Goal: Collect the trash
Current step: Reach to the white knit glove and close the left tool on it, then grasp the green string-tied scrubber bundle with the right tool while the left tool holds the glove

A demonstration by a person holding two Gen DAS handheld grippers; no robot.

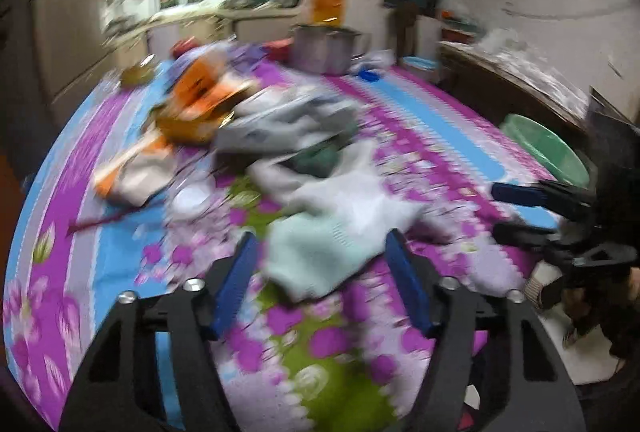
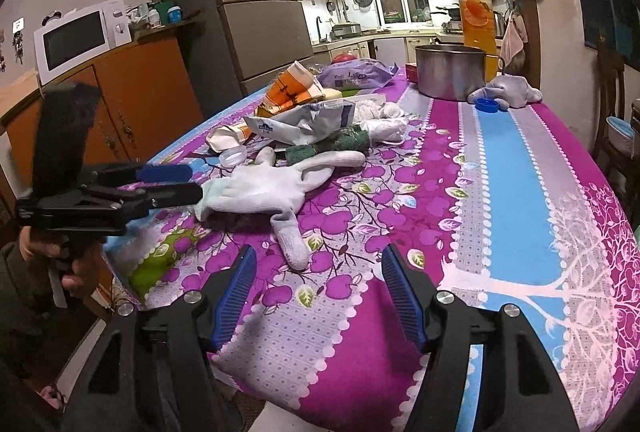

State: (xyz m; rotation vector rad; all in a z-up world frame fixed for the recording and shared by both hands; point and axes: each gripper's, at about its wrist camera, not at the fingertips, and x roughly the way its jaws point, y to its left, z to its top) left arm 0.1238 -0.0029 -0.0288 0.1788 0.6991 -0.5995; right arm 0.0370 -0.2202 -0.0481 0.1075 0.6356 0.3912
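Observation:
A white knit glove [image 2: 260, 188] lies flat on the flowered tablecloth [image 2: 516, 192] near its front edge. In the blurred left wrist view the glove's cuff [image 1: 316, 256] sits between the blue pads of my left gripper [image 1: 320, 248], whose jaws stand apart without visibly pressing it. From the right wrist view, the left gripper [image 2: 196, 182] reaches the cuff from the left. My right gripper [image 2: 318, 260] is open, and one glove finger [image 2: 292, 244] points into its gap without touching the pads. Behind the glove lies a trash pile: white wrapper [image 2: 304, 124], orange packet [image 2: 292, 86], green scouring pad [image 2: 348, 142], clear lid [image 2: 234, 156].
A steel pot [image 2: 452, 72], an orange juice bottle [image 2: 476, 12], a blue cap [image 2: 488, 105] and a purple packet [image 2: 356, 74] stand at the table's far end. An orange cabinet with a microwave [image 2: 76, 40] is at the left. A green basin [image 1: 548, 152] sits beyond the table's right side.

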